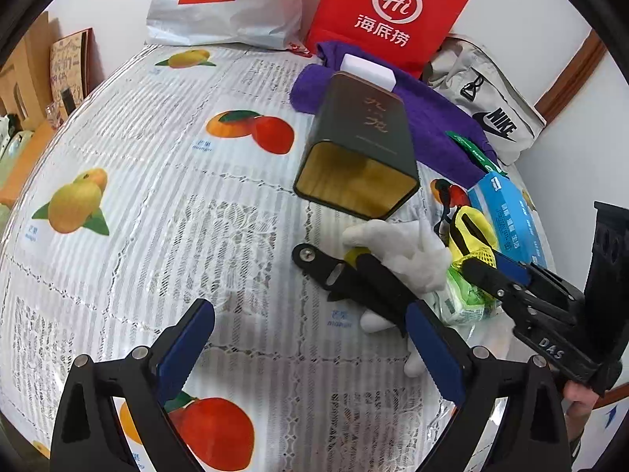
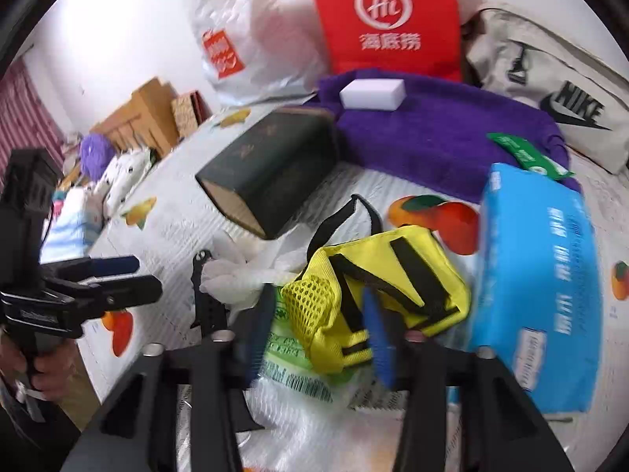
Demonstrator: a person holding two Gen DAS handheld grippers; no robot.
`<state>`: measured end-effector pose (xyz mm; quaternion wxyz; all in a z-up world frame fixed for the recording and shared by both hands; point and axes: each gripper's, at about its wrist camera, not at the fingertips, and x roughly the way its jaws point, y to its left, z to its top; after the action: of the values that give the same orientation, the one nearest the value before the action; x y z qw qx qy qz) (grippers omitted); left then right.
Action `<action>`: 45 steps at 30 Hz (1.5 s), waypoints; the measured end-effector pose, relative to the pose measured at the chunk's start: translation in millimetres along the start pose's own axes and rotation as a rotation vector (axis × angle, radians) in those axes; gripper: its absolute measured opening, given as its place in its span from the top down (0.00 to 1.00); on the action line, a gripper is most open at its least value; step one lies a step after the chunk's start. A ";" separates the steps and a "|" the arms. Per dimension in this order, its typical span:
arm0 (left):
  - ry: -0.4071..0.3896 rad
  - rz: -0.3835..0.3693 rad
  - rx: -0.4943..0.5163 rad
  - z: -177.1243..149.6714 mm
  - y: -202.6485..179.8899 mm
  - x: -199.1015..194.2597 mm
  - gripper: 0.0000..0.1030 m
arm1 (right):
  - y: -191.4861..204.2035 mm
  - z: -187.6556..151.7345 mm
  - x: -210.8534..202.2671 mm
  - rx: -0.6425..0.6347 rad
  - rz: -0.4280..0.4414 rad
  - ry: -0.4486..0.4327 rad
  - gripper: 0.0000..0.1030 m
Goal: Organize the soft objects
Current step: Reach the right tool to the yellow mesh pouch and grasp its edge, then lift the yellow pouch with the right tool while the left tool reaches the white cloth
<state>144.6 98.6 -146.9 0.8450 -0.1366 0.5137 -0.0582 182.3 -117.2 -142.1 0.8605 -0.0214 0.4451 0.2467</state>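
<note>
A yellow mesh pouch with black straps [image 2: 377, 291] lies on a green-printed plastic packet [image 2: 291, 358], and my right gripper [image 2: 320, 332] has a finger on each side of its near end; the jaws look partly closed around it, blurred. In the left wrist view the right gripper [image 1: 422, 271] reaches over the pouch [image 1: 469, 242] and a white plush [image 1: 401, 251]. My left gripper [image 1: 310, 348] is open and empty above the tablecloth. A purple towel [image 2: 444, 133] with a white sponge [image 2: 371, 94] lies at the back.
A dark green tin [image 1: 357, 149] lies on its side, mouth toward me. A blue tissue pack [image 2: 538, 275] sits right of the pouch. A red bag [image 1: 387, 11], a Miniso bag [image 1: 220, 0] and a Nike bag [image 1: 491, 114] line the wall. Boxes [image 2: 145, 118] stand at far left.
</note>
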 end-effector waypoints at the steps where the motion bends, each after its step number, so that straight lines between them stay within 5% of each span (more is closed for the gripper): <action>1: 0.001 -0.001 -0.001 -0.3 0.6 0.2 0.05 | 2.9 -0.3 -0.9 -0.017 -0.008 -0.010 0.68; 3: 0.000 -0.002 -0.005 -1.2 2.0 0.9 0.05 | 4.8 1.0 -5.5 -0.024 0.009 -0.024 0.83; 15: -0.054 -0.076 0.076 -2.3 -26.8 -5.0 0.05 | 21.9 -1.9 -75.4 -0.038 0.055 -0.142 0.83; 24: -0.081 -0.136 0.244 -2.8 -72.8 8.4 0.10 | 23.9 -36.3 -125.3 -0.017 -0.021 -0.194 0.83; 32: -0.091 -0.182 0.367 -6.3 -110.0 11.6 0.12 | 9.4 -76.7 -132.1 0.055 -0.028 -0.146 0.83; 41: -0.041 -0.217 0.345 -17.9 -112.8 8.0 0.12 | -16.2 -110.5 -107.4 0.122 -0.081 -0.061 0.83; 45: -0.066 -0.211 0.411 -20.6 -139.1 6.1 0.11 | -24.8 -115.2 -98.7 0.136 -0.066 -0.035 0.84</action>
<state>135.1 -39.4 -120.6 0.8605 -0.0163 0.4462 -0.2452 58.8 -208.6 -139.4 0.8754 0.0270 0.4446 0.1877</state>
